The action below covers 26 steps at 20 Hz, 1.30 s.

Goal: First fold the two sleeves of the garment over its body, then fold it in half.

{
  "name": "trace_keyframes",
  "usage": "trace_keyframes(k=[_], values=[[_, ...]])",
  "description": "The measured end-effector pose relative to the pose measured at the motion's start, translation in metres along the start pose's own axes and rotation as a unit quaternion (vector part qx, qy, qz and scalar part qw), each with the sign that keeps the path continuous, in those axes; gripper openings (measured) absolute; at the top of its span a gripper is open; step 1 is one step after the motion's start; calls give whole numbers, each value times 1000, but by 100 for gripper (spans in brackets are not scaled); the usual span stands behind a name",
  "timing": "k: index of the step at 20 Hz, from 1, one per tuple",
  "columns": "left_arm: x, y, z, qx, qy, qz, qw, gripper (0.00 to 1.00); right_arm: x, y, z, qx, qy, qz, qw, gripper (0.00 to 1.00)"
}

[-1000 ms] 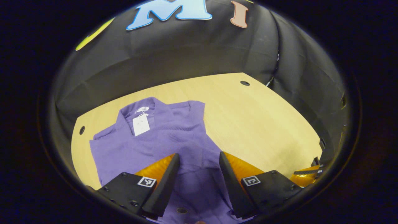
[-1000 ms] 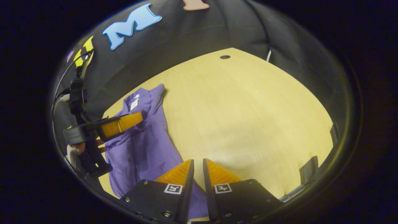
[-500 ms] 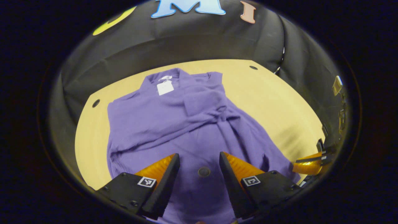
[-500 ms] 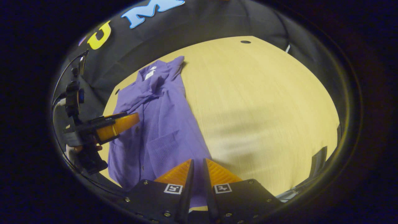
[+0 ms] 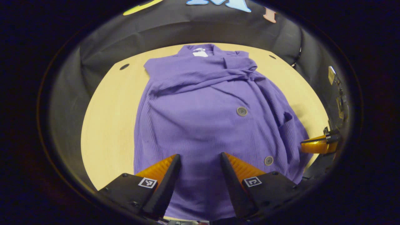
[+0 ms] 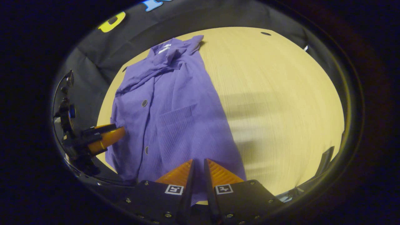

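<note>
- Cardigan [image 5: 212, 125]: flat on tabletop [image 6: 281, 93], collar far, hem near us; sleeves lie across the chest.
- Left gripper [image 5: 200, 175]: fingers spread, empty, above the hem.
- Right gripper [image 6: 198, 178]: fingers nearly closed; whether they pinch the hem corner, we cannot tell.
- Next, we judge: take both hem corners evenly, then carry them to the collar.
</note>
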State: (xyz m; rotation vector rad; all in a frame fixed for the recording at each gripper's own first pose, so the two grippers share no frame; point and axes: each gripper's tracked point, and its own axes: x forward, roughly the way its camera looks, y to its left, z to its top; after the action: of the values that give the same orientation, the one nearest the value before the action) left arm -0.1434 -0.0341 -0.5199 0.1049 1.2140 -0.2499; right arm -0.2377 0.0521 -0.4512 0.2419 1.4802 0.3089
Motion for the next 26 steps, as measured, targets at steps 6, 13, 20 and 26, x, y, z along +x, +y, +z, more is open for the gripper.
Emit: trace_keyframes(k=[6,13,20,26], values=[[-20,19,-48,15,32,21,999,85,7,1,-3,9,15,-29,999,23],[-21,36,-64,-31,57,18,998,82,9,23,-6,12,37,-28,999,80],[-24,35,-65,4,69,8,998,91,19,21,-3,-41,58,-119,990,80],[-19,40,-59,6,69,6,998,80,19,25,-3,-42,74,-134,987,80]])
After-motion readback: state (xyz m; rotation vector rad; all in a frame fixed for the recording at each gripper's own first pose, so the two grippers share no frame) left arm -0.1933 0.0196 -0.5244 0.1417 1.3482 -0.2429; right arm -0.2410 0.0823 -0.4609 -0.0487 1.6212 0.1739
